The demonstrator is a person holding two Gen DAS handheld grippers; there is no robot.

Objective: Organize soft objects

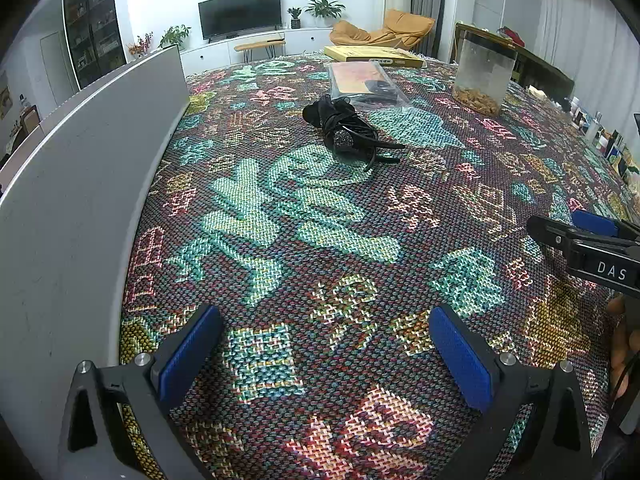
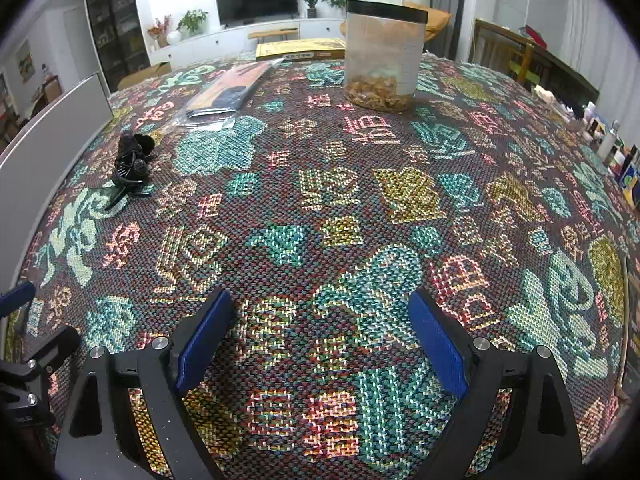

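Observation:
A black soft headband with a fabric bow (image 1: 344,128) lies on the patterned woven tablecloth (image 1: 320,240), far ahead of my left gripper (image 1: 324,344), which is open and empty. In the right wrist view the headband (image 2: 130,164) lies far to the left of my right gripper (image 2: 324,328), also open and empty. The right gripper (image 1: 568,236) also shows at the right edge of the left wrist view. A clear plastic bag (image 1: 364,82) holding orange and black items lies just beyond the headband; it also shows in the right wrist view (image 2: 228,92).
A clear jar with a black lid (image 2: 384,56) and brownish contents stands at the far side. A yellow flat box (image 1: 372,56) lies at the far edge. A grey panel (image 1: 80,184) borders the table's left side. Small bottles (image 2: 612,148) line the right edge.

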